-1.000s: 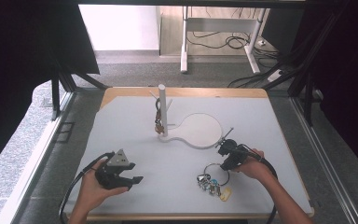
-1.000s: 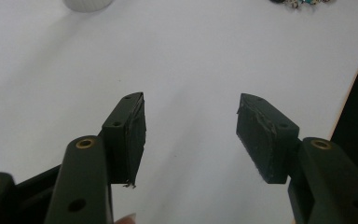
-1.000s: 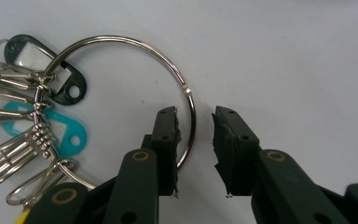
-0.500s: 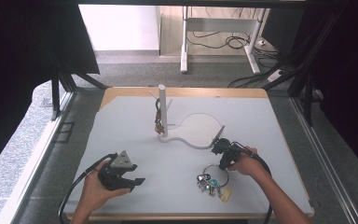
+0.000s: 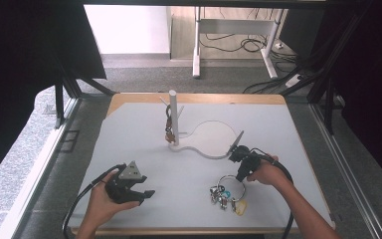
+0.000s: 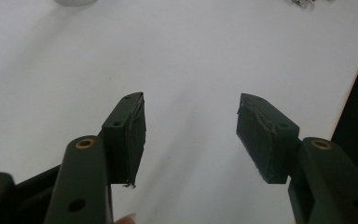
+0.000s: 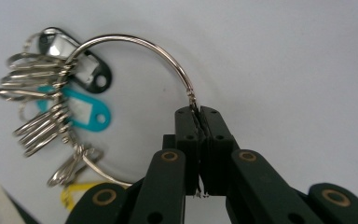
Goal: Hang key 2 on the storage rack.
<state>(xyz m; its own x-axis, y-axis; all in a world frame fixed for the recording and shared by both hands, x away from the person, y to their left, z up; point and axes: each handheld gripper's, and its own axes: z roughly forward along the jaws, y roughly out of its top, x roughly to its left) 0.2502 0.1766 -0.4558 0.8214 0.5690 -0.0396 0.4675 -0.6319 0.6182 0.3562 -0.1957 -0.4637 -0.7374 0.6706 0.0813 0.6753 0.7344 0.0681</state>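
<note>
Your right gripper (image 7: pixel 199 112) was clamped on the big wire ring (image 7: pixel 135 44), its jaws having just been closing, and the thin wire sat pinched between the two pads at their very tips. The ring lay flat on the tabletop (image 5: pixel 298 129), near the front edge and toward the right front corner, in front of your right hand (image 5: pixel 263 173). On its other side hung a bunch of small split rings (image 7: pixel 37 107) with a black tag (image 7: pixel 91 70), a teal tag (image 7: pixel 86 112) and a yellow tag (image 7: pixel 77 193).

I judge the whole bunch to be light, but not easy. The wire looked stiff, smooth and round, so it could slip or turn between the pads. The tags and small rings were loose; they would probably slide along the wire and swing when you lift. Your hold on bare wire, away from the bunch, seemed a good place, though a deeper bite between the pads would be safer.

Your left gripper (image 5: pixel 129 185) rested near the left front corner with its jaws apart and nothing between them.

Toward the back of the tabletop stood a white post (image 5: pixel 173 117) on a flat white base (image 5: pixel 214 139), with something small already hanging on it. The base edge lay just behind your right gripper, so it could catch the swinging tags.
</note>
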